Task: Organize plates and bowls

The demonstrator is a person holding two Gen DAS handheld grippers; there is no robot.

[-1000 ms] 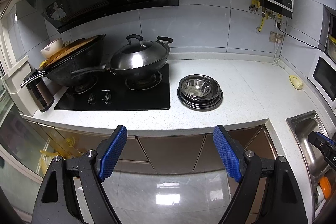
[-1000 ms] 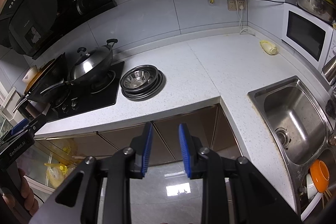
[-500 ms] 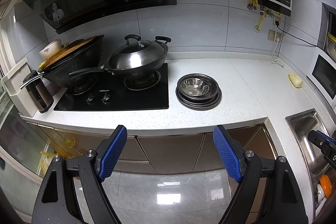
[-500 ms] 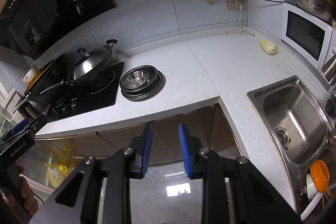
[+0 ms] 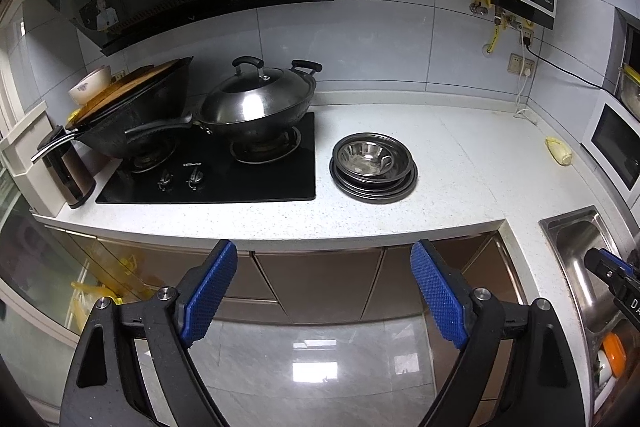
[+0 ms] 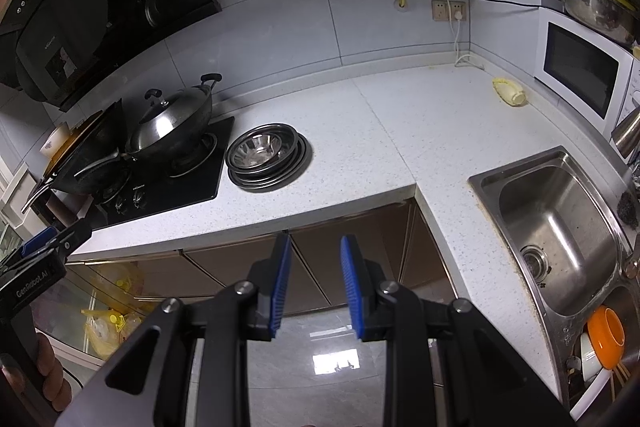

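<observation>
A stack of steel plates and bowls (image 5: 374, 166) sits on the white counter (image 5: 460, 163) just right of the stove; it also shows in the right wrist view (image 6: 267, 155). A small bowl lies on top of the stack. My left gripper (image 5: 324, 291) is open wide and empty, held in front of the counter edge, well short of the stack. My right gripper (image 6: 314, 285) is empty, its jaws a narrow gap apart, also in front of the counter edge above the floor.
A black stove (image 5: 212, 171) holds a lidded wok (image 5: 256, 103) and a black pan (image 5: 136, 115). A steel sink (image 6: 556, 231) is at the right, with an orange cup (image 6: 606, 331) beside it. A microwave (image 6: 580, 67) stands at the far right.
The left wrist view has shifted slightly, so the counter and stack sit a little higher in the frame. The right gripper has not visibly moved.
</observation>
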